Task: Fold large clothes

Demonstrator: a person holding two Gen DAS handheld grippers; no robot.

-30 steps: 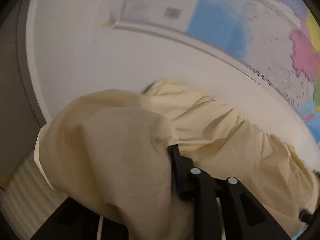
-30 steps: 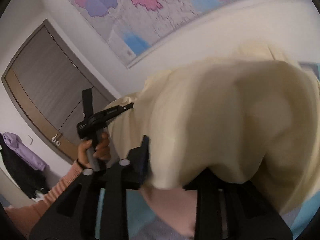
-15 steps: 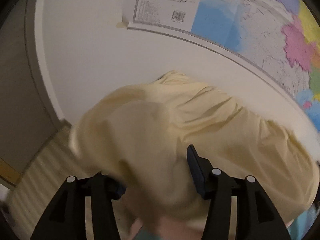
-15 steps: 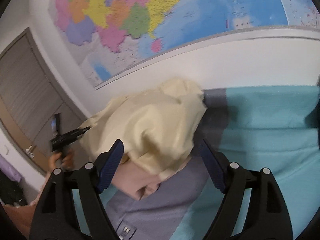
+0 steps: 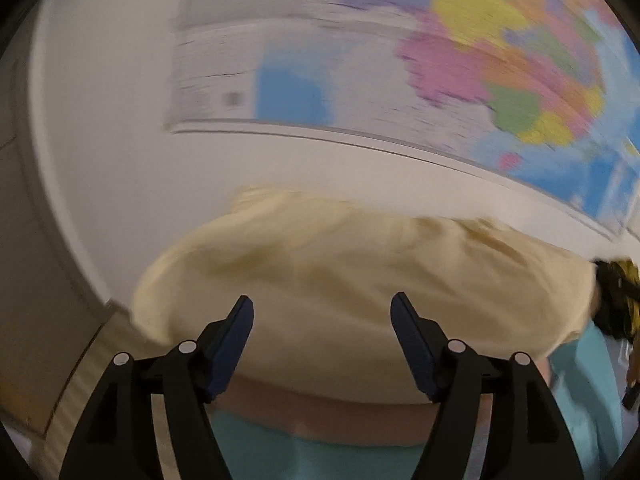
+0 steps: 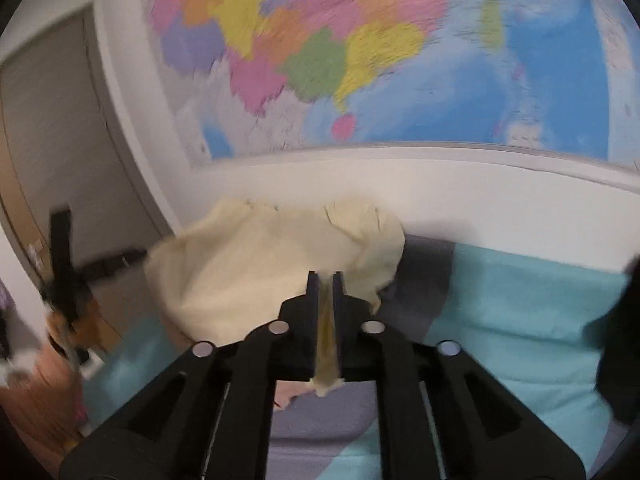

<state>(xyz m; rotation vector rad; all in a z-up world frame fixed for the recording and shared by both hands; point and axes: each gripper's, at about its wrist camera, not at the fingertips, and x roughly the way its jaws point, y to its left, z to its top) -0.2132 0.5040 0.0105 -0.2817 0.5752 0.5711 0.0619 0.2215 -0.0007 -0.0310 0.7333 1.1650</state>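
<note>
A pale yellow garment lies bunched on a teal and grey bed cover, against the wall. In the left wrist view my left gripper is open, its jaws wide apart just in front of the garment and empty. In the right wrist view the same garment lies ahead. My right gripper is shut on an edge of the yellow fabric, which shows as a thin strip between the pads. The left gripper and the hand holding it show blurred at the left of the right wrist view.
The teal bed cover with a grey band spreads to the right. A large coloured map hangs on the white wall behind. A grey door stands to the left.
Both grippers let go of the garment and it dropped onto the bed. The right gripper then shut on a fabric edge. The left gripper stays open and has drawn back.
</note>
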